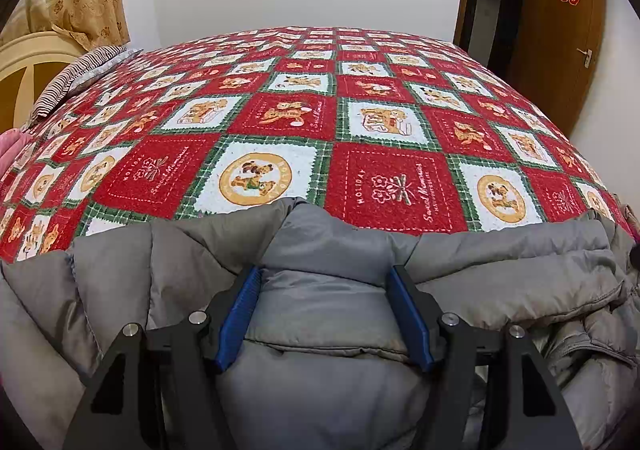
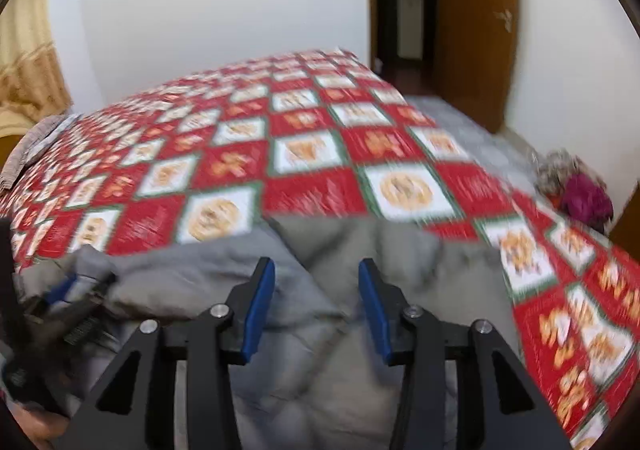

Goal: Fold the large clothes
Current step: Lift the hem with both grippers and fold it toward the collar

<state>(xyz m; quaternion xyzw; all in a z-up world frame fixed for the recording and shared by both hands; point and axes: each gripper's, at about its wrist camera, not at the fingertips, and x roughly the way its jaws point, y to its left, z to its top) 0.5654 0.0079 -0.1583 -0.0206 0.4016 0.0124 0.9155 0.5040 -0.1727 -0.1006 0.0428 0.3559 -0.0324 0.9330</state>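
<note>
Left gripper (image 1: pixel 326 290): in my left hand, tilted down over the near edge of the bed, jaws spread wide around a puffy ridge of the grey down jacket (image 1: pixel 320 314).
Left pads (image 1: pixel 412 318): blue, and the padding bulges up between them and touches both inner faces, so I read this as a clamp on that fold.
Right gripper (image 2: pixel 316 290): in my right hand, also pointing down at the jacket; the whole view is smeared with blur.
Right jaws: parted, with grey fabric showing below and beyond them; through the blur the pads do not appear to press on anything.
Jacket position: lying across the near side of the bed, quilted panels bunched and creased, its far edge resting on the bedspread (image 1: pixel 280 113).
Bedspread: red, white and green squares with bear prints, flat over the rest of the mattress.
Seen from the right: my left gripper (image 2: pixel 66 290) shows at the left edge, down on the jacket's grey cloth.
Head of the bed: a striped pillow (image 1: pixel 76 77) at the far left corner, with a cream headboard (image 1: pixel 28 65) behind it.
Room: brown door (image 1: pixel 560 29) standing open at the far right; a purple garment (image 2: pixel 584 201) heaped on the floor beyond the bed's right side.
</note>
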